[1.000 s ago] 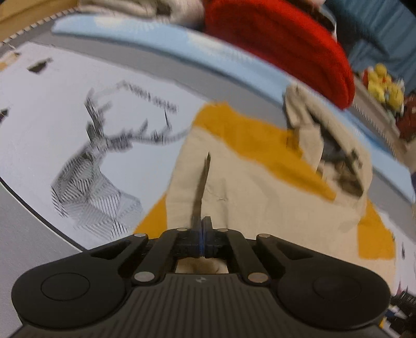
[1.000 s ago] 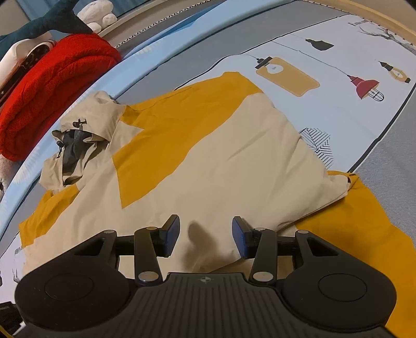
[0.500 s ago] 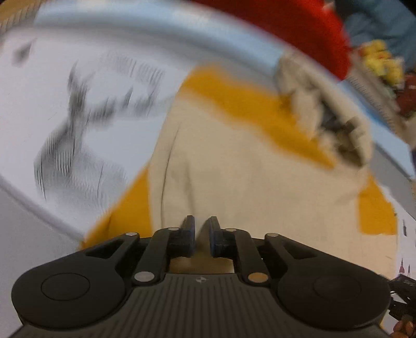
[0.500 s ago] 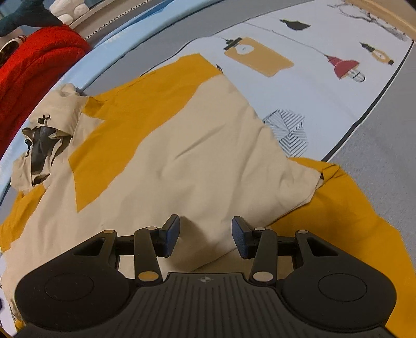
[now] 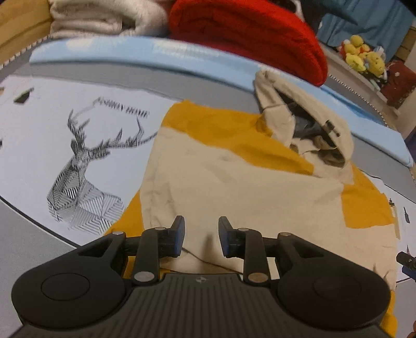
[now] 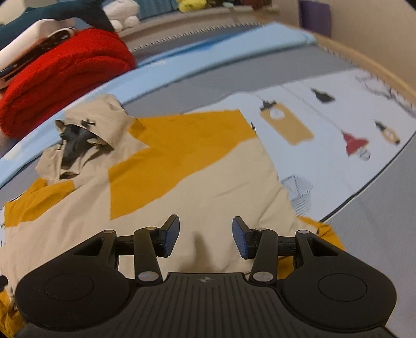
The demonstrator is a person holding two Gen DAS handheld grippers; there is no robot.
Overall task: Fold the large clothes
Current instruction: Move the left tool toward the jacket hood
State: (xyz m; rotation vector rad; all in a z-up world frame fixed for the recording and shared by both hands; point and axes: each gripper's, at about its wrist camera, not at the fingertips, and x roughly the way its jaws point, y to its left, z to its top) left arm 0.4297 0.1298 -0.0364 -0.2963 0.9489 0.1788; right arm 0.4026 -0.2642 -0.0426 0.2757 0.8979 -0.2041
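A beige and mustard-yellow hooded jacket [image 5: 234, 176] lies partly folded on a printed bedsheet; it also shows in the right wrist view [image 6: 197, 179]. Its hood [image 5: 312, 124] lies at the far end, also in the right wrist view [image 6: 85, 135]. My left gripper [image 5: 201, 234] is open and empty just above the jacket's near beige edge. My right gripper [image 6: 205, 235] is open and empty above the near beige part, beside a yellow corner [image 6: 319, 234].
A red folded blanket [image 5: 249, 36] and a white blanket [image 5: 104, 18] lie at the bed's far side. The sheet [image 5: 52, 130] has a deer print [image 5: 85, 166] to the left and lamp prints [image 6: 353, 143] to the right. Plush toys [image 5: 361, 57] sit beyond.
My left gripper was shut on a fold of the jacket; it has opened and let the cloth drop flat. My right gripper stayed open and shifted slightly over the jacket.
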